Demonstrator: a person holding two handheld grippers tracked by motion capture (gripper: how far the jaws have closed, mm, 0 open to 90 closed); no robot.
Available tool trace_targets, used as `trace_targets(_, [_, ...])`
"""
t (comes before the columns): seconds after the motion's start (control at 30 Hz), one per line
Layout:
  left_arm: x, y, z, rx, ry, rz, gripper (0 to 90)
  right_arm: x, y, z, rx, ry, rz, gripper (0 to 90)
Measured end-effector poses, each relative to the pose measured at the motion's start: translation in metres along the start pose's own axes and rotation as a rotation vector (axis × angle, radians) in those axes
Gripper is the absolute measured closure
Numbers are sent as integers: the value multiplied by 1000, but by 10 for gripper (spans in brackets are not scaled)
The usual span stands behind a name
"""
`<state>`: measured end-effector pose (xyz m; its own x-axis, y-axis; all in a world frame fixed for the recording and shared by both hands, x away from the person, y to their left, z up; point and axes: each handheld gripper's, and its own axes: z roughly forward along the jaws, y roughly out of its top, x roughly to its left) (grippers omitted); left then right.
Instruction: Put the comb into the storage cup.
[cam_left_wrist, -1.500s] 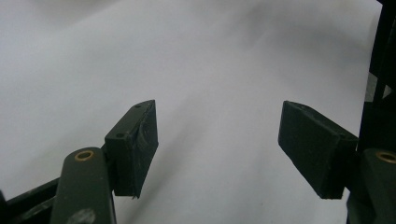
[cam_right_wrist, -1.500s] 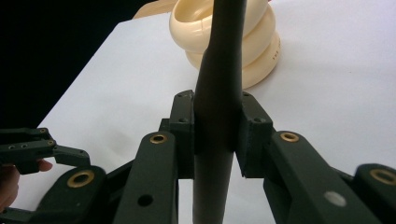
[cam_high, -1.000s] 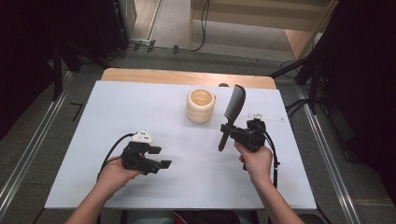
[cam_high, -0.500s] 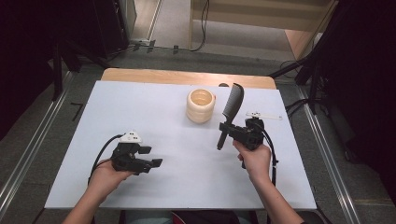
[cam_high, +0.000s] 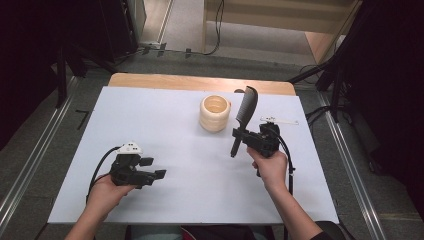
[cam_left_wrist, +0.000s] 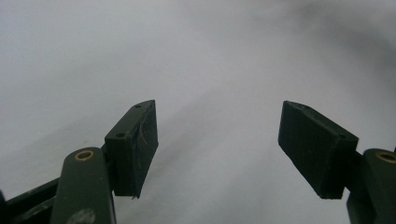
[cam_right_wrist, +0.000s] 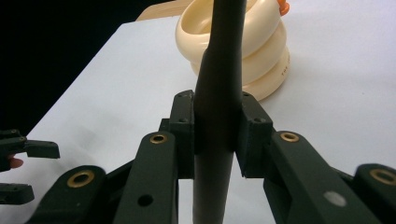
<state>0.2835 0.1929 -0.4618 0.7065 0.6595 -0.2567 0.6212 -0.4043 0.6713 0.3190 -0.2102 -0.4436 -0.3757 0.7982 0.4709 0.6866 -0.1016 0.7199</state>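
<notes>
Right hand-held gripper (cam_high: 239, 135): I am clamping the black comb (cam_high: 244, 116) at its handle, upright, just beside the cream cup (cam_high: 215, 113) on the table (cam_high: 150, 115). Left hand-held gripper (cam_high: 152, 168): jaws apart, holding nothing. Advice: I am aiming to keep the comb vertical and centre it over the cup's mouth before lowering.

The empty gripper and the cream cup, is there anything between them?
Nothing. In the high view, bare white table runs from the open left gripper up to the cream cup. The comb is right of the cup.
</notes>
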Motion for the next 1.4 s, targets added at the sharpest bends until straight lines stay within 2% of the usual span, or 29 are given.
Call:
trace_targets(0.2, [5, -1, -1, 1, 11, -14, 294, -1, 3, 5, 4, 1, -5, 699])
trace_targets(0.57, [10, -2, -2, 2, 6, -30, 294, -2, 13, 9, -15, 10, -17, 699])
trace_targets(1.07, [11, -3, -3, 1, 4, -41, 295, 5, 28, 14, -14, 55, -23, 699])
trace_targets(1.17, [12, -3, -3, 1, 2, -42, 294, 6, 33, 14, -10, 79, -9, 699])
trace_targets(1.4, [13, -3, -4, 2, 7, -43, 294, 9, 42, 15, -11, 78, -26, 699])
